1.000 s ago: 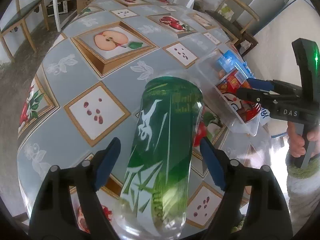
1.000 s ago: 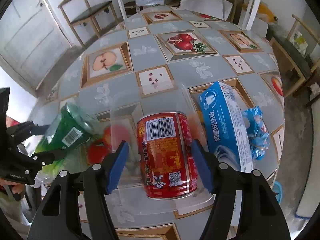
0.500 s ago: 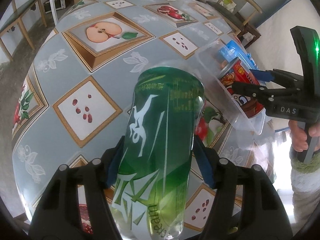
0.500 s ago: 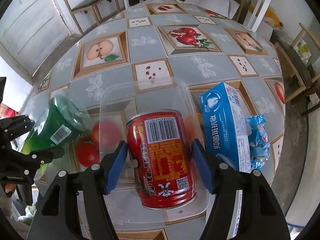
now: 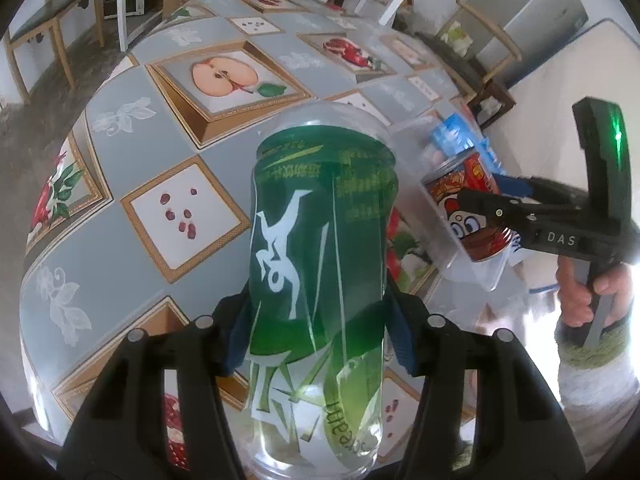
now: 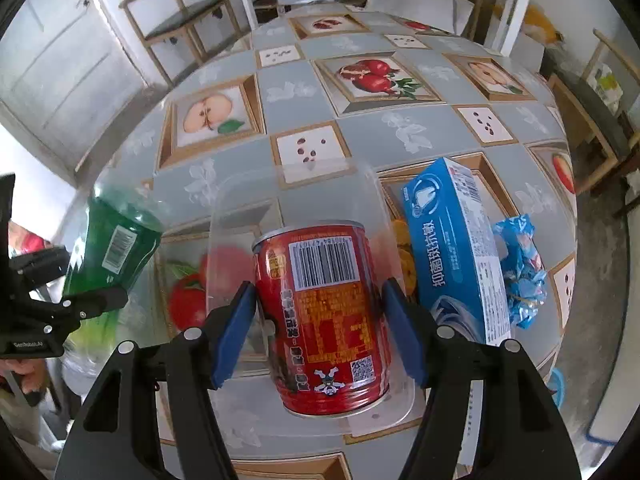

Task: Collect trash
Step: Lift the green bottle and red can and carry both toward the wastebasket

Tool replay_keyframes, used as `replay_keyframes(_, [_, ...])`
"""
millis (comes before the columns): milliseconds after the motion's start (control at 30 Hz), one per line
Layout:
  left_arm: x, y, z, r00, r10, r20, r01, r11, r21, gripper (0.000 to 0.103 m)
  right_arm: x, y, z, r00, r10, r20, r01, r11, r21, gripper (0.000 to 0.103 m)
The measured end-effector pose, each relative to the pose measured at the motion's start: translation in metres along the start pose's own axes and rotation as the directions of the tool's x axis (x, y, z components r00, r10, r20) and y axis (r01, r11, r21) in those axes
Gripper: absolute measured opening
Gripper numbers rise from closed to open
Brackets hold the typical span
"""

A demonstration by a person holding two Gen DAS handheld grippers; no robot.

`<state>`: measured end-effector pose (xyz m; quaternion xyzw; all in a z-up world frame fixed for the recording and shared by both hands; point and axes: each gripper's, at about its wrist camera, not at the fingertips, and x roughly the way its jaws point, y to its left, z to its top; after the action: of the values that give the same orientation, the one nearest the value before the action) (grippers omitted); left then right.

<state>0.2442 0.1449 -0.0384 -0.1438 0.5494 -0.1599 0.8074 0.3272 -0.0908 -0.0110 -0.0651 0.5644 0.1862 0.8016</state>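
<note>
Grey oilcloth with framed fruit prints covers the table; two wooden chairs are seen behind it. One green bottle is clamped in the left gripper above the near edge. One red can, inside one clear tray, is pinched by the right gripper. One blue box and one blue wrapper lie toward the right edge.

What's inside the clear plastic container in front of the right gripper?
Only the red can shows inside the clear plastic container, lying gripped by the right gripper. The floor beneath the can is covered.
</note>
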Motion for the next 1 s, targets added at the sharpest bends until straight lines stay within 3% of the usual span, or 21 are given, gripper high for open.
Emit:
replay_keyframes(500, [-0.049, -0.008, -0.013, 0.988, -0.076, 0.137, 0.08, 0.997, -0.022, 0.054, -0.041, -0.009, -0.001, 0.99, 0.1, 0.103, -0.11, 0.99, 0.094, 0.063])
replay_keyframes(1000, [-0.096, -0.04, -0.016, 0.949, -0.176, 0.263, 0.172, 0.984, 0.037, 0.054, -0.107, -0.011, -0.013, 0.967, 0.132, 0.219, -0.162, 0.979, 0.127, 0.063])
